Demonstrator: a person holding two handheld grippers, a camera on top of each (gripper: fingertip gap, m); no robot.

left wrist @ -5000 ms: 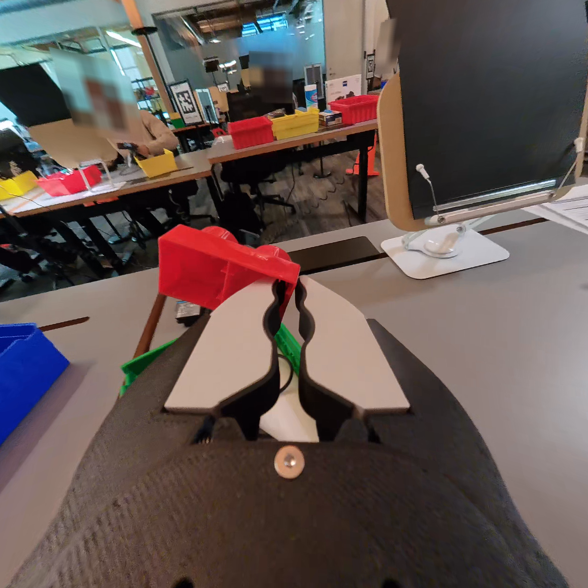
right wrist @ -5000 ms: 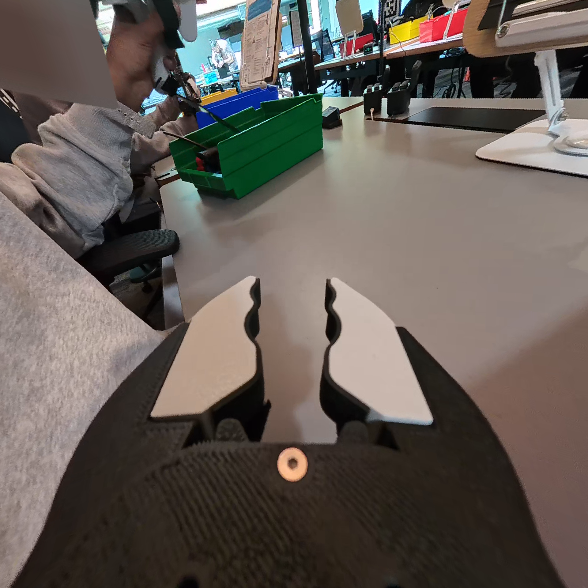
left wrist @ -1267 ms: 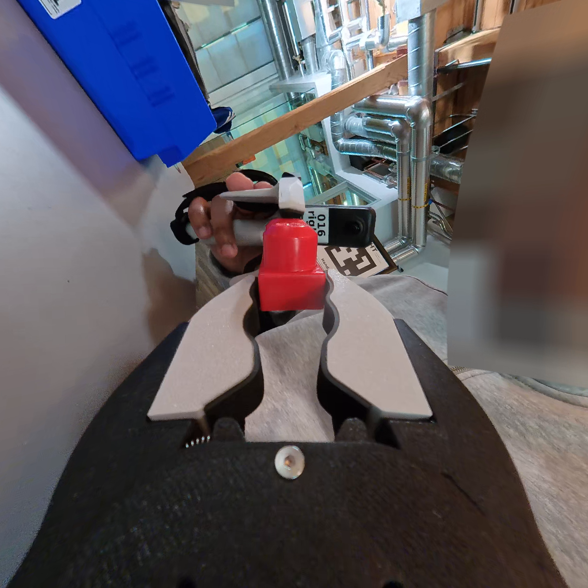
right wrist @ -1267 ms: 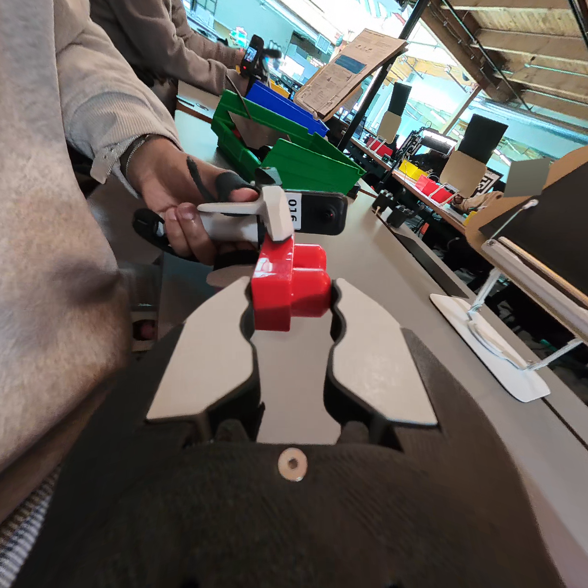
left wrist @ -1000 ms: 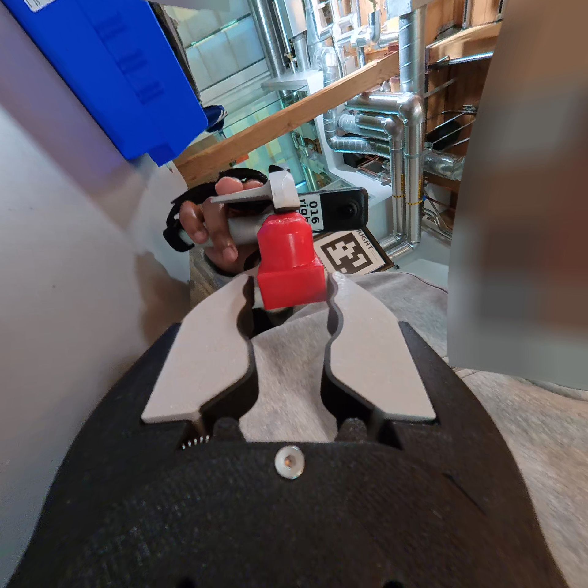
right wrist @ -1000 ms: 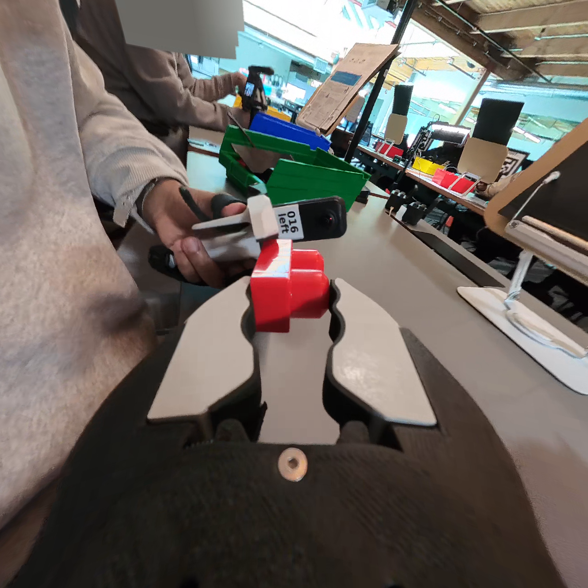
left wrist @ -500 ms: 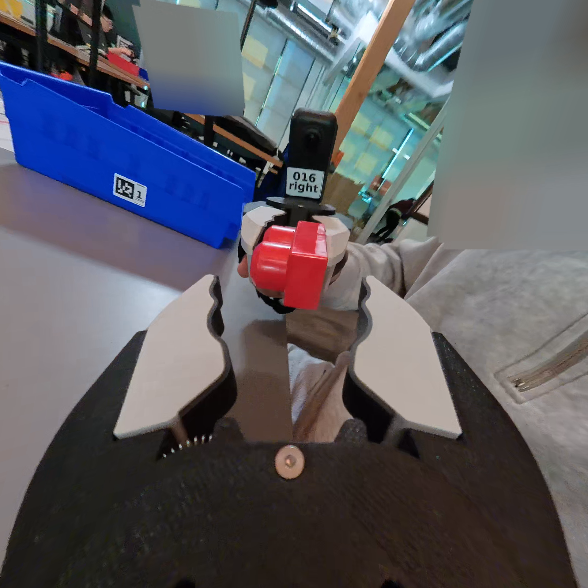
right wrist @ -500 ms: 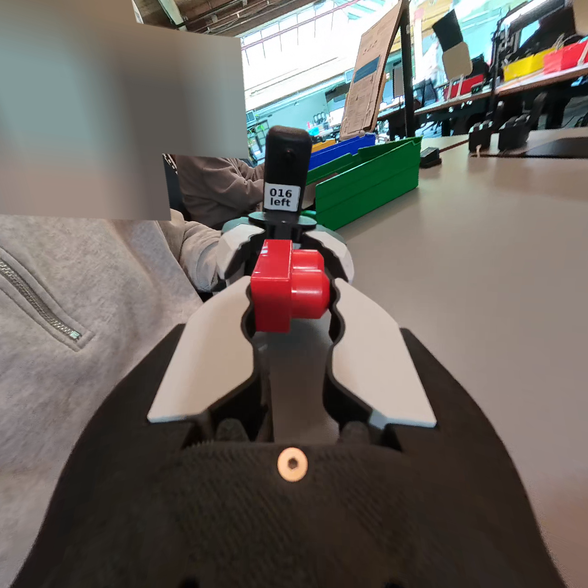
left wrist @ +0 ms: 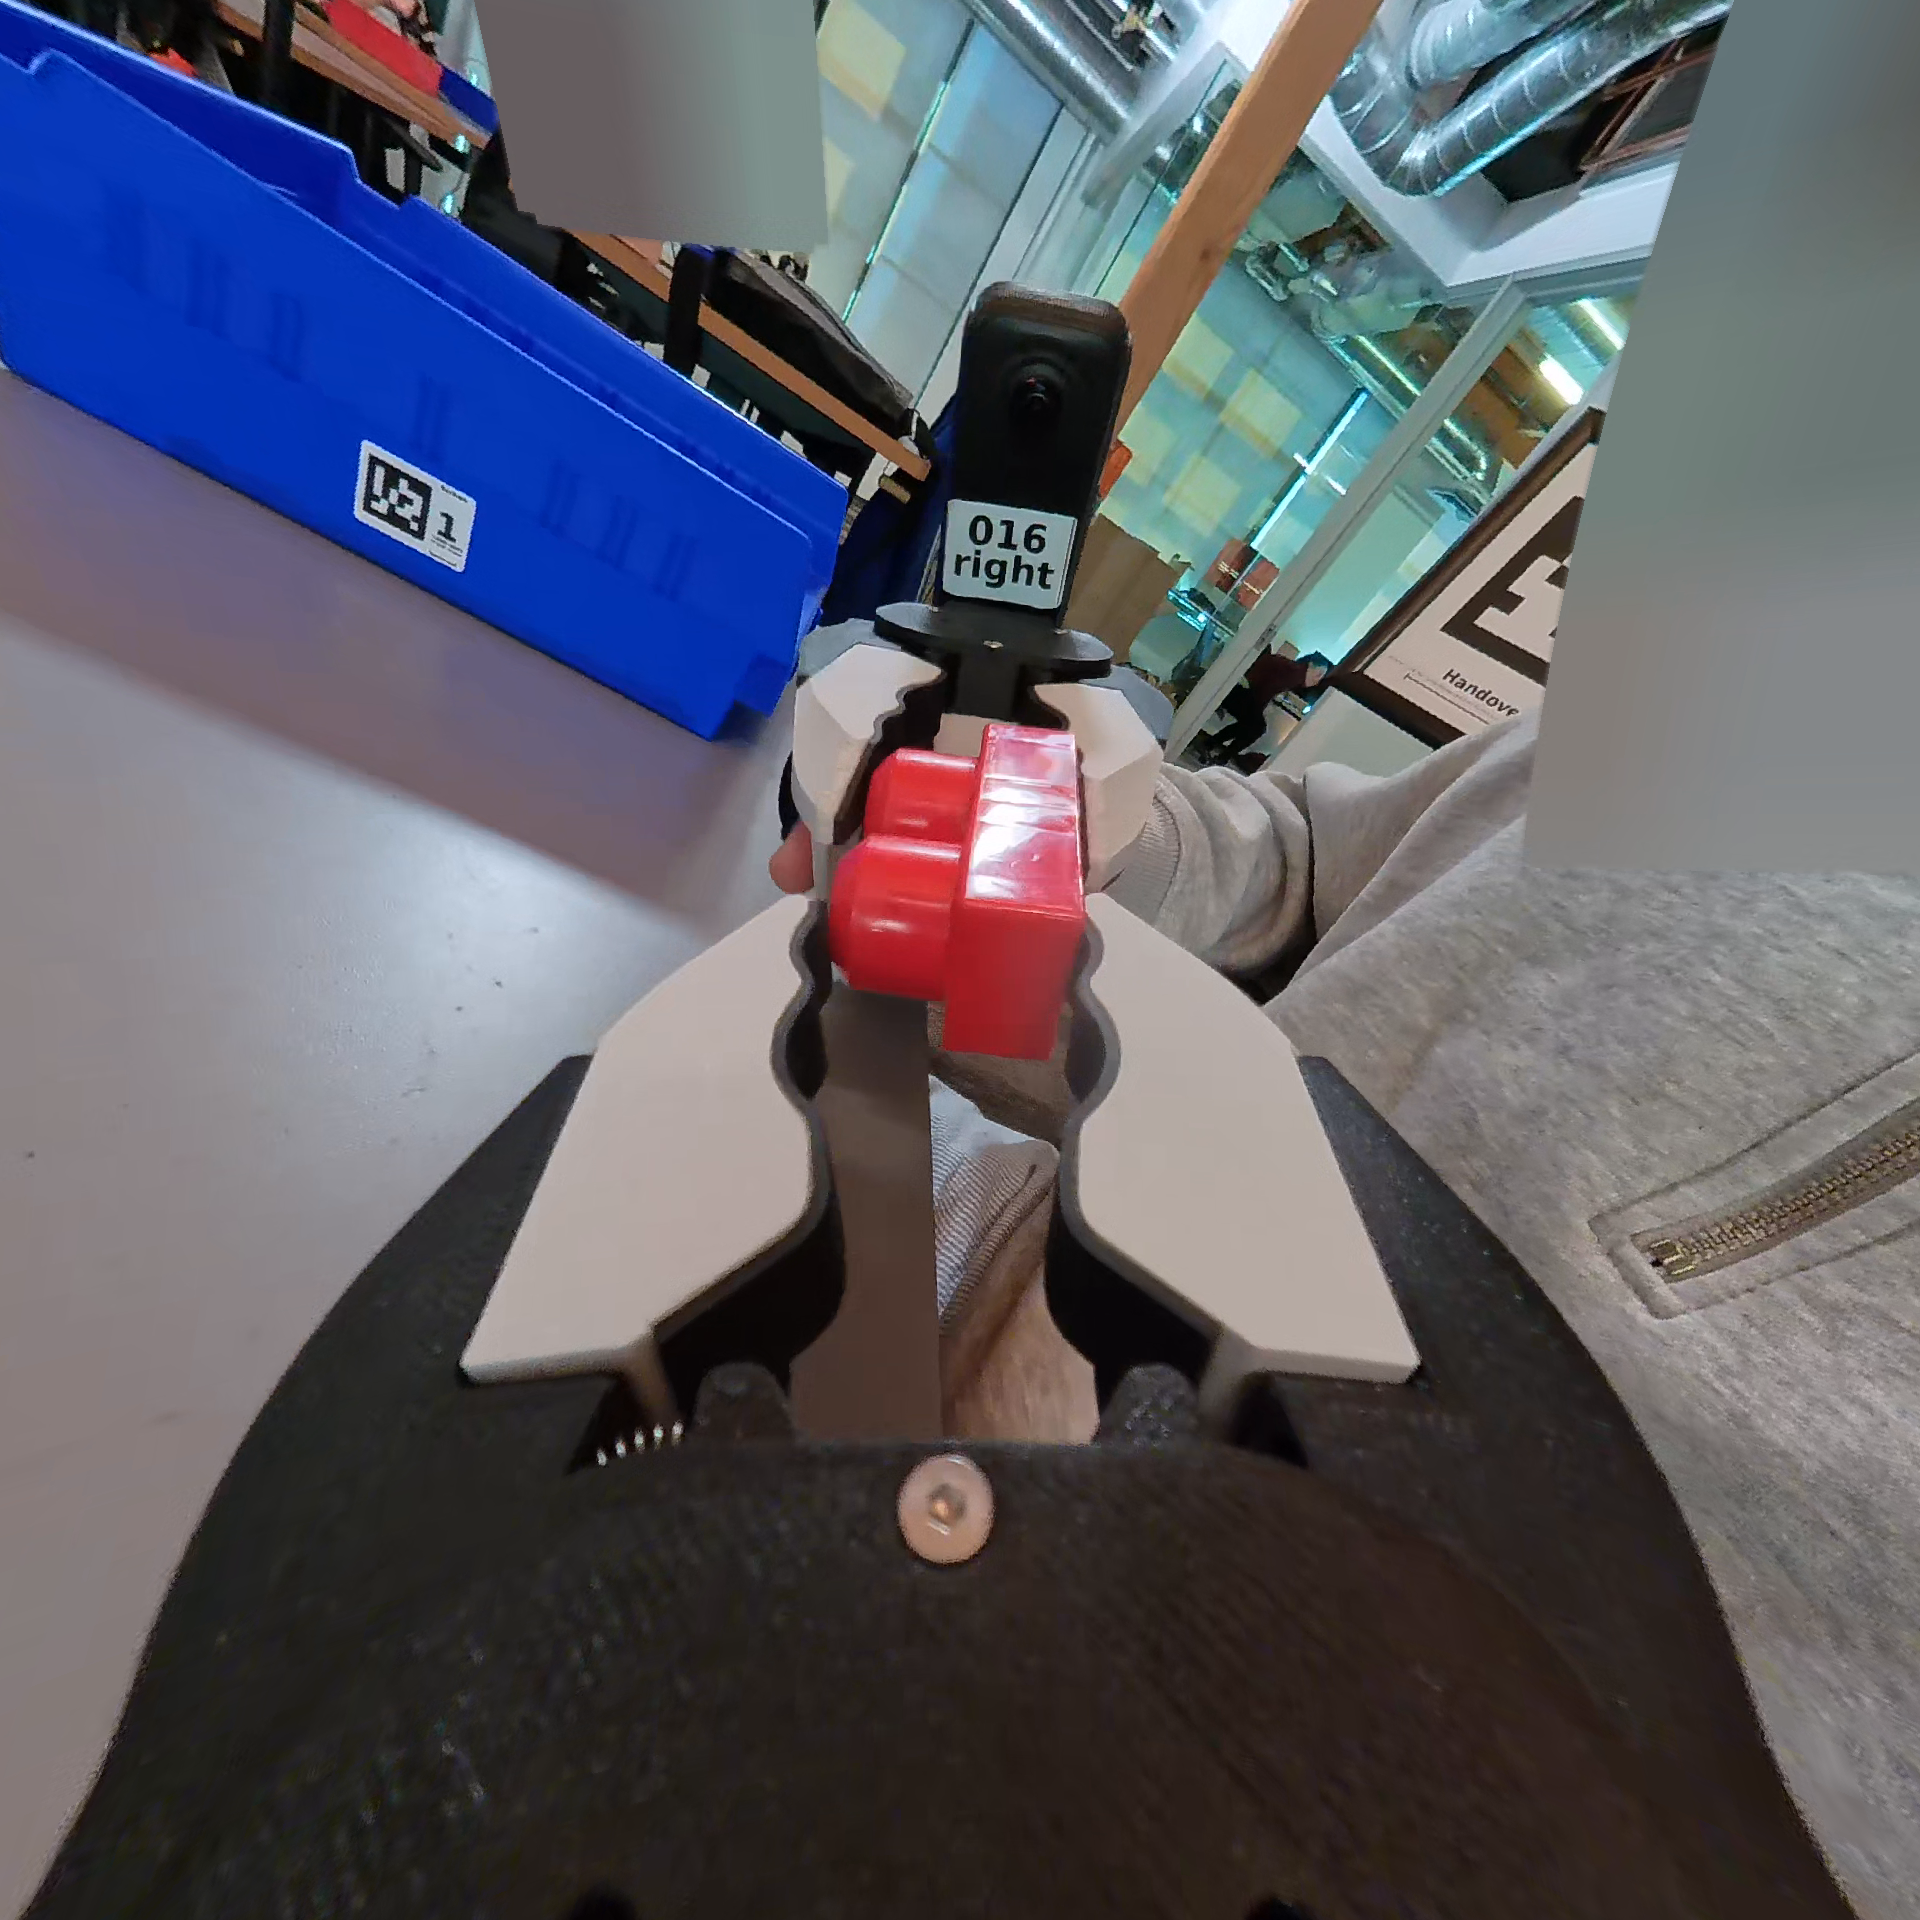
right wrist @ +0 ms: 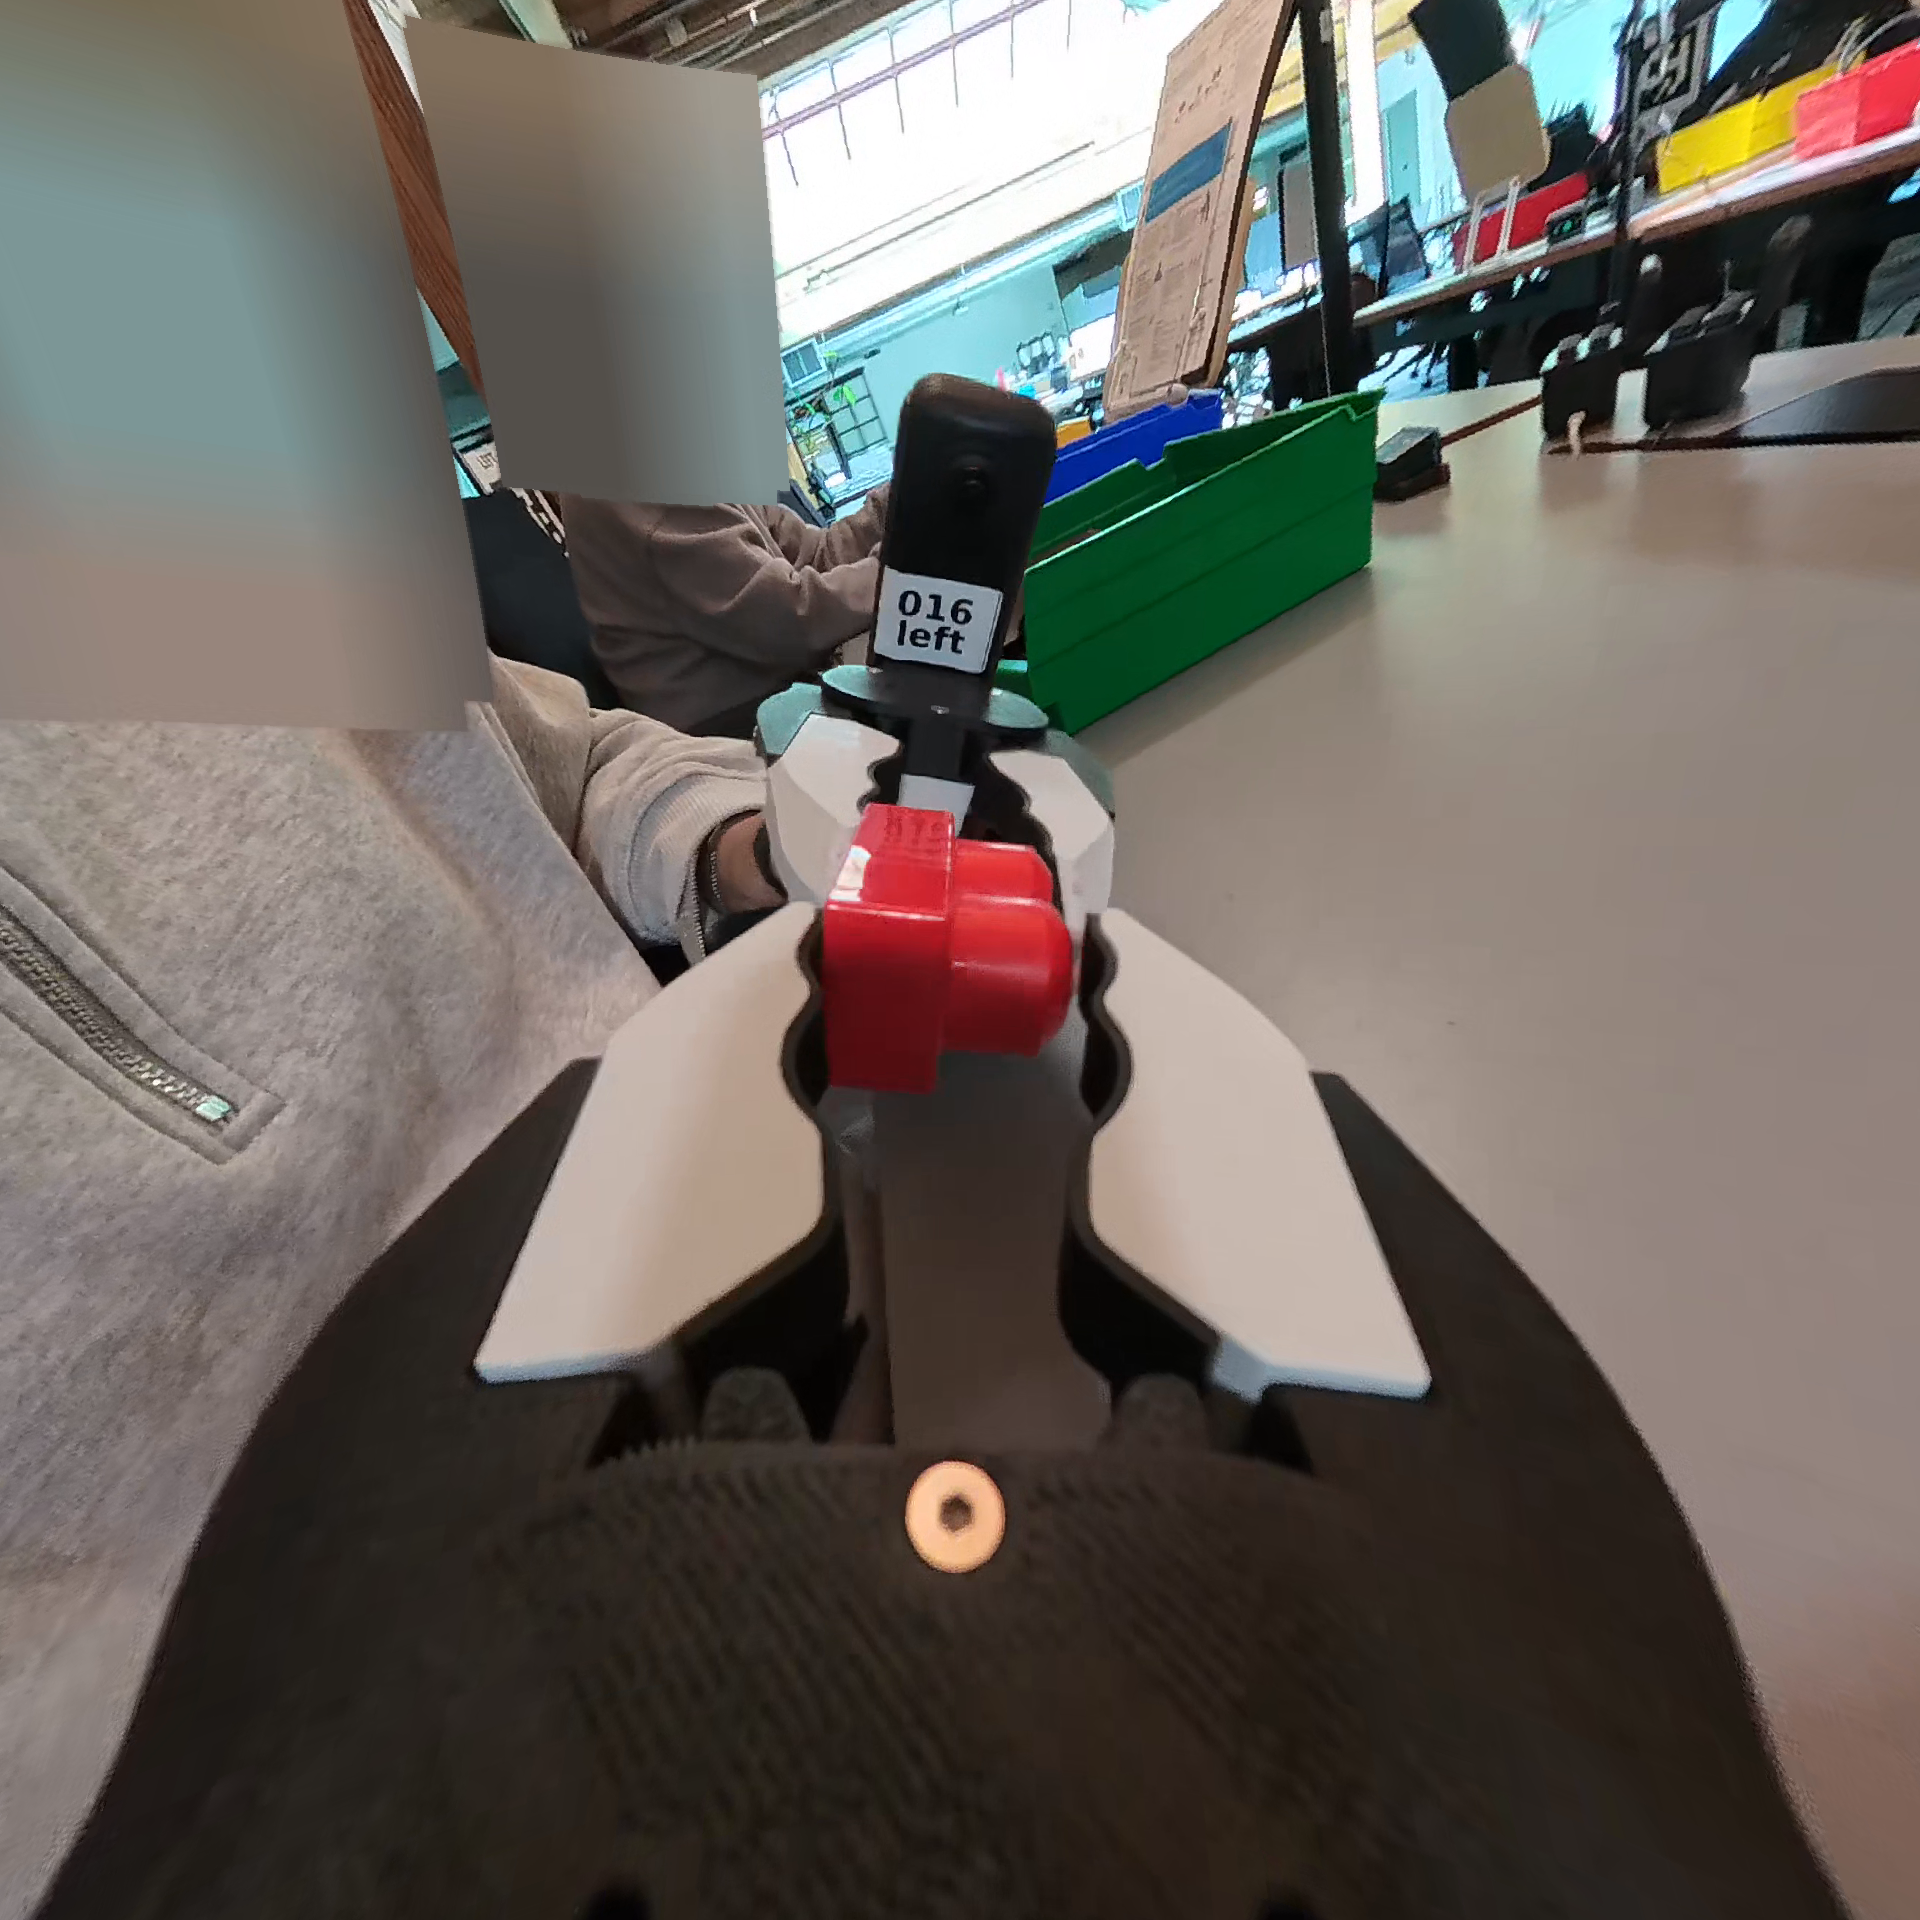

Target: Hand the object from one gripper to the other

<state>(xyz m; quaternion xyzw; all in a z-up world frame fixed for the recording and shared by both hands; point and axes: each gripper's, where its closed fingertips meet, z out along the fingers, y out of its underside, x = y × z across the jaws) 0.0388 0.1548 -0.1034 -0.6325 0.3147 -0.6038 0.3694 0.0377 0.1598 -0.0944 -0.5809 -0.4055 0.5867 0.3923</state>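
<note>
Glossy red plastic studded brick (left wrist: pixel 961 888) pinched between both scalloped white grippers, left (left wrist: pixel 945 961) and right (right wrist: pixel 948 961) each closed on it, smooth grey table (right wrist: pixel 1507 831)

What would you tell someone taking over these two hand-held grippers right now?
Left gripper: fingers closed in on both sides of the red block, seemingly gripping it.
Right gripper: shut on the same block from the opposite end.
Block: in the air over the table edge, between the two grippers, which face each other.
Done: block lifted, both grippers on it.
Left: one gripper opens and backs away, so the other holds it alone.
</note>
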